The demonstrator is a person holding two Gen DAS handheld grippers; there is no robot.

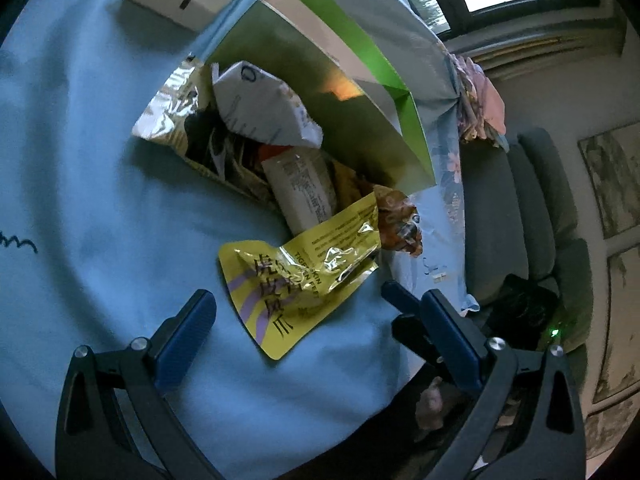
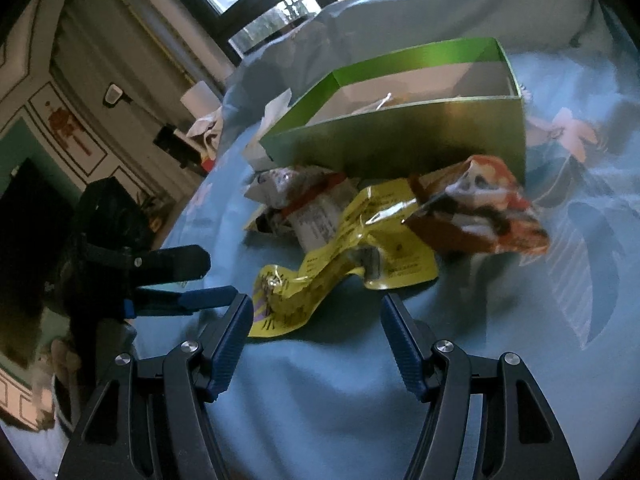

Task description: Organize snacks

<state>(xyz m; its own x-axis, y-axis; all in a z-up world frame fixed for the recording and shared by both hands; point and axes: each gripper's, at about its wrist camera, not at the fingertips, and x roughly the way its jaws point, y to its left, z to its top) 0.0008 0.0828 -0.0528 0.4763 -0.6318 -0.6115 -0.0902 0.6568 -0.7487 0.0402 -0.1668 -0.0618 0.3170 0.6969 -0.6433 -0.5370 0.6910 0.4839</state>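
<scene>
Surface: blue cloth covers the table, windows behind at the top of the frame.
Left claw: released, jaws wide apart, nothing between the pads; the yellow packet lies just in front of it.
Yellow packet: low centre, on the cloth, outside the box.
White packets: left of centre, piled against the box wall.
Green box: upper centre, open; little shows inside.
Red-brown packet: right of centre, beside the box.
Right claw: released, holding nothing, near the yellow packet.
Progress: early, I judge; most snacks are not yet in the box.
</scene>
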